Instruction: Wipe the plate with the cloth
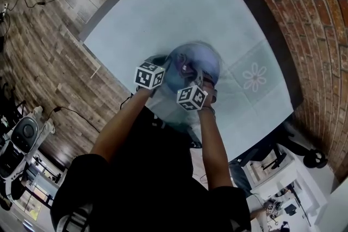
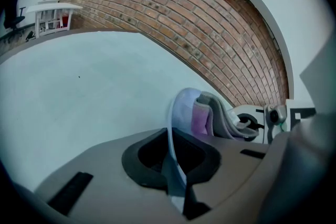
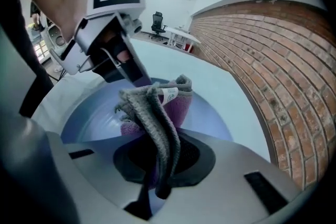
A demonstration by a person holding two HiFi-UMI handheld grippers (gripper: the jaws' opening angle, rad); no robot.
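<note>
A blue plate [image 1: 202, 60] is held tilted above the pale table [image 1: 179, 8]. My left gripper [image 1: 159, 77] is shut on the plate's rim, which shows edge-on [image 2: 171, 128] between its jaws in the left gripper view. My right gripper [image 1: 200, 91] is shut on a grey and purple cloth [image 3: 157, 113] that rests against the plate's face [image 3: 89, 120]. In the left gripper view the cloth [image 2: 210, 113] lies just behind the rim, with the right gripper [image 2: 262, 123] beyond it. In the right gripper view the left gripper [image 3: 107, 50] grips the plate's far edge.
The table wears a light blue-green cover with a flower print [image 1: 254, 77] at the right. A brick wall [image 1: 310, 24] runs along its far side. Wooden flooring [image 1: 49, 46] with cables lies left. An office chair base [image 1: 312, 157] stands at the lower right.
</note>
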